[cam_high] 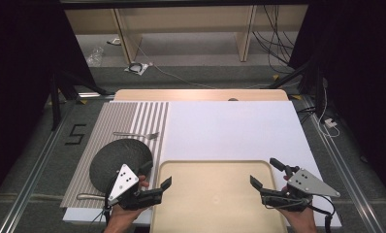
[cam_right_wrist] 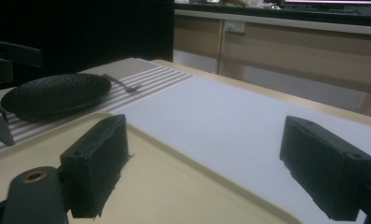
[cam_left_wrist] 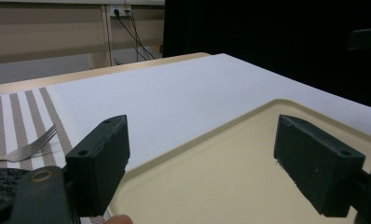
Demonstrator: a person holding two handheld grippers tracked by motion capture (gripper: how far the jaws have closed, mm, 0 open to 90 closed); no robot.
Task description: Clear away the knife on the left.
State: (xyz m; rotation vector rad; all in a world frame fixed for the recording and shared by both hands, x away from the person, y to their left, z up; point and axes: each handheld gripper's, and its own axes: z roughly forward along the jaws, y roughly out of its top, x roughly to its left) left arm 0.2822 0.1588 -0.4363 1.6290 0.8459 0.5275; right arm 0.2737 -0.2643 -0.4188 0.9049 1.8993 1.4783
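Observation:
My left gripper (cam_high: 157, 174) is open and holds nothing, poised over the left edge of a beige tray (cam_high: 210, 161). My right gripper (cam_high: 265, 172) is open too, over the tray's right side, also with nothing in it. In the left gripper view the jaws (cam_left_wrist: 207, 158) stand wide apart above the tray's rim (cam_left_wrist: 249, 116). The right gripper view has its jaws (cam_right_wrist: 207, 163) spread over the tray's far edge (cam_right_wrist: 174, 149). Nothing lies in the tray.
A black plate (cam_high: 120, 158) sits on a striped placemat (cam_high: 128, 116) left of the tray, with a fork (cam_high: 135, 135) beyond it and a knife (cam_right_wrist: 1, 123) on its near side. A white sheet (cam_high: 230, 126) covers the table behind the tray.

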